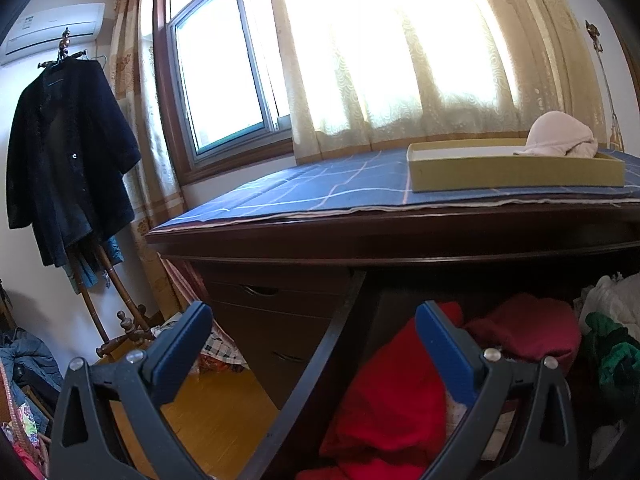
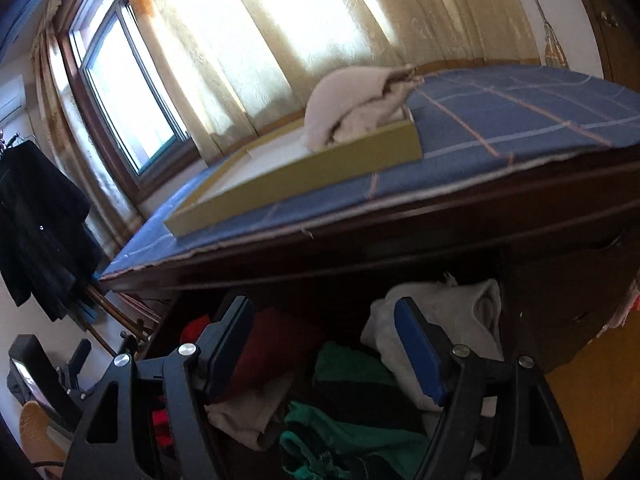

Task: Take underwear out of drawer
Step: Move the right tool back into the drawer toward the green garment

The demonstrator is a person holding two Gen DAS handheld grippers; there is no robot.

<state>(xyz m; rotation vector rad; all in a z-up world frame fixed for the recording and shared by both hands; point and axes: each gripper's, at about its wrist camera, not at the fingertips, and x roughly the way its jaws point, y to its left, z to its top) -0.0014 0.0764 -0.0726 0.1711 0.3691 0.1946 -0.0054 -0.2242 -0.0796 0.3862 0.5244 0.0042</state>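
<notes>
The drawer (image 2: 280,320) under the dark wooden worktop (image 2: 440,220) stands pulled out and is crammed with loose clothing. The right hand-held gripper (image 2: 320,344) hangs over it with its jaws spread and nothing between the pads. Under it lie a green garment (image 2: 352,436), a dark red piece (image 2: 276,344) and a white crumpled piece (image 2: 448,312). The left hand-held gripper (image 1: 314,340) is released too, spread over the drawer's left edge beside a bright red garment (image 1: 392,392).

Which of these pieces is the underwear cannot be told from either view. 1 pale garment (image 2: 352,96) already sits in the yellow tray (image 2: 304,172) on the worktop's blue checked cloth (image 2: 500,120).

Everything in the drawer looks light, soft and limp, so it should drape and drag its neighbours along rather than lift cleanly. A sensible hold would be a raised fold or bunched edge on top of the pile, pinched deep enough to catch a doubled layer. The green piece's ruffled hem, nearest the right pads, seems the easiest ridge to take.
</notes>
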